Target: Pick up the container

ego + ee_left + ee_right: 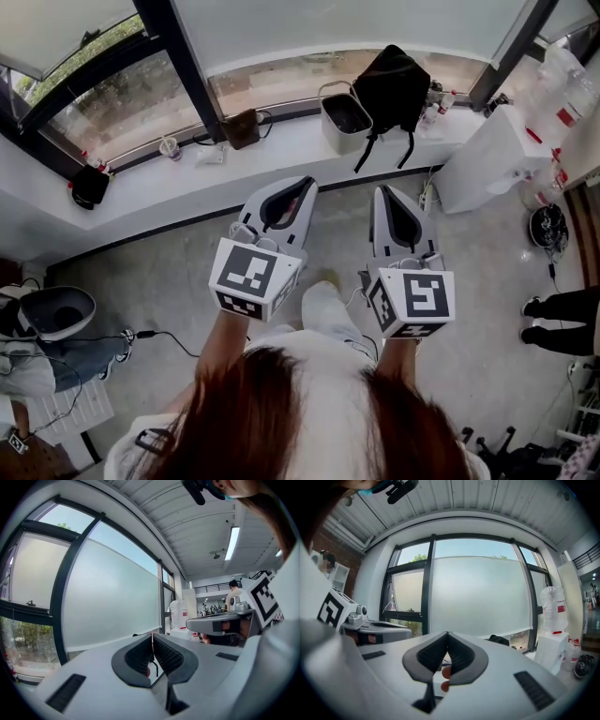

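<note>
Container (345, 120) waits on the far sill; both grippers are empty and well short of it.
Nearest, the left gripper (307, 182) and right gripper (383, 191) hang side by side above the floor (187, 300), each with its jaws clenched pad to pad on nothing. An approach made like this would likely ram the container rather than take it, so the jaws need to part first. Farther off, the open-topped container stands on the window sill (281, 150) close to its front edge, so a nudge could tip it to the floor. A black backpack (392, 89) sits just beside it, perhaps touching, with a strap dangling over the edge. A jaw reaching from the right could catch that strap and drag the bag along. Its thin handle, if gripped alone, may let the container swing.
</note>
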The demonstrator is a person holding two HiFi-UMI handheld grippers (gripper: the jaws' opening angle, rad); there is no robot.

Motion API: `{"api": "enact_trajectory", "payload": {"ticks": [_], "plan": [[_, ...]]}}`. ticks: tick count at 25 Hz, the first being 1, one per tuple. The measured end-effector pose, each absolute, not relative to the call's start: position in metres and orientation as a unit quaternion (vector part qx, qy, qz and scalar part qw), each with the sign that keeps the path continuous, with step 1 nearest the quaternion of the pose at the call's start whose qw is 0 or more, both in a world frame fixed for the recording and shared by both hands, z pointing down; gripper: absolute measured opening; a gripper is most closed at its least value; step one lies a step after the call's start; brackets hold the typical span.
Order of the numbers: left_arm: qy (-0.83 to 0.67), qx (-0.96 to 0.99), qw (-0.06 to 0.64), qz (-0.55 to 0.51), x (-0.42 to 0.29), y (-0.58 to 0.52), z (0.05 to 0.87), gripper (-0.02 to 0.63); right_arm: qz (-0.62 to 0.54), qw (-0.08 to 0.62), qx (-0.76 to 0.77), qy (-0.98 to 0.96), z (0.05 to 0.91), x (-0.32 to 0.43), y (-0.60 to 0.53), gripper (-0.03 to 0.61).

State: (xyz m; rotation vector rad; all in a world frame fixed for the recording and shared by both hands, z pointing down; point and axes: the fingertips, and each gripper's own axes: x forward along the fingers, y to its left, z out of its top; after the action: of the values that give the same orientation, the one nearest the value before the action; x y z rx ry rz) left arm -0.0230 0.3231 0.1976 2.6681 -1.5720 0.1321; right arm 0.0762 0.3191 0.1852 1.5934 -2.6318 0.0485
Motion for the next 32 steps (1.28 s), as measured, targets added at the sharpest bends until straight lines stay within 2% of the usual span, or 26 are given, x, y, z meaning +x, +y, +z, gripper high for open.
{"api": "enact_trajectory", "payload": {"ticks": [18, 32], "plan": [[-0.53, 0.846, 0.02, 0.047, 0.026, 0.15, 0.199, 0.02, 0.03, 0.009, 0.518, -0.855, 0.181, 0.147, 0.142, 0.025], [-0.552, 0.831, 0.018, 0.07, 0.054, 0.087, 0.208, 0.02, 0.035, 0.007, 0.496, -0.868, 0.195, 0.172, 0.073, 0.025]]}}
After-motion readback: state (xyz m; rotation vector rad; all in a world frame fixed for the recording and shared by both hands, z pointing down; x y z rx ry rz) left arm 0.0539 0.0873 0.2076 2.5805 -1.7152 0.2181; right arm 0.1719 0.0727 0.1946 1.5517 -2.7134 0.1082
